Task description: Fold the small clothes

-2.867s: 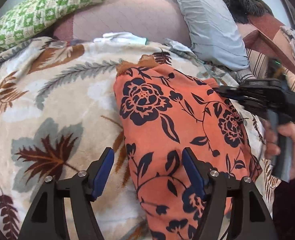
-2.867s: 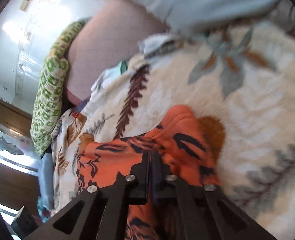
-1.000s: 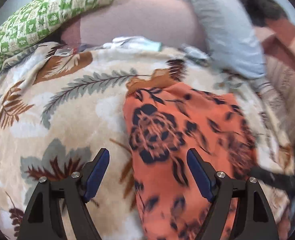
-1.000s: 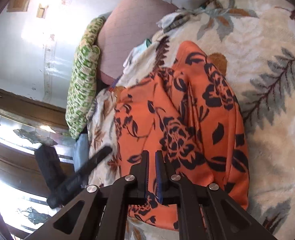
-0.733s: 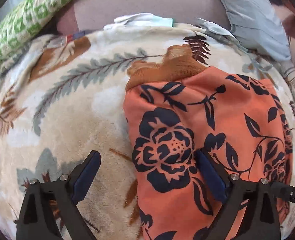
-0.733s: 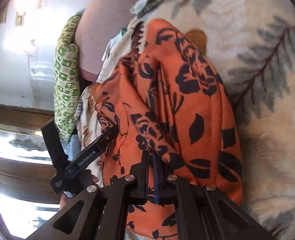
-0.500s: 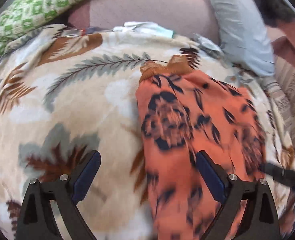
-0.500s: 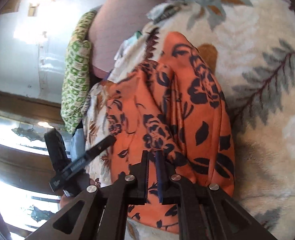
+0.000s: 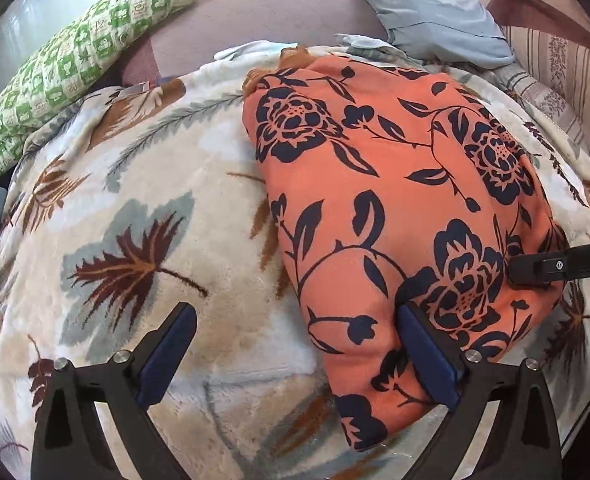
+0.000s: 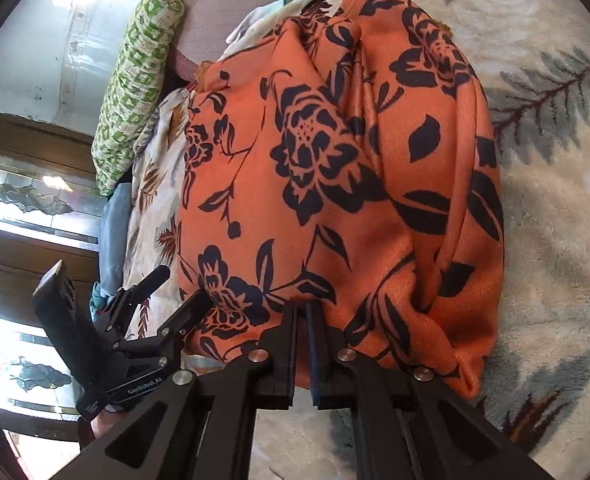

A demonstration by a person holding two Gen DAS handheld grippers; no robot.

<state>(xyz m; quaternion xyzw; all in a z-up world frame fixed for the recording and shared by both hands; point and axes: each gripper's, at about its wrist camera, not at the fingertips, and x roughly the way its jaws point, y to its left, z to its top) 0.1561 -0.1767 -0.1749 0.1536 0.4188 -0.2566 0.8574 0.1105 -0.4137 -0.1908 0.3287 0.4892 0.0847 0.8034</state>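
Observation:
An orange garment with dark blue flowers lies folded on the leaf-patterned blanket. My left gripper hovers low over its near left edge, jaws still opening. One blue pad is over the cloth, the other over bare blanket, and the garment's edge lies between them untouched. My right gripper is shut at the garment's near edge, where the fabric bunches into folds. Its tip shows at the cloth's right side in the left wrist view. The left gripper appears at the lower left of the right wrist view.
A green patterned pillow, a pinkish-brown cushion and a grey-blue pillow line the far side of the bed. A small white cloth sits behind the garment. Striped fabric lies at the right; wood-framed glass beyond the bed.
My left gripper's jaws have spread wider and it has come down closer to the garment's left edge. The right gripper has sunk a little, still at the cloth's near edge.

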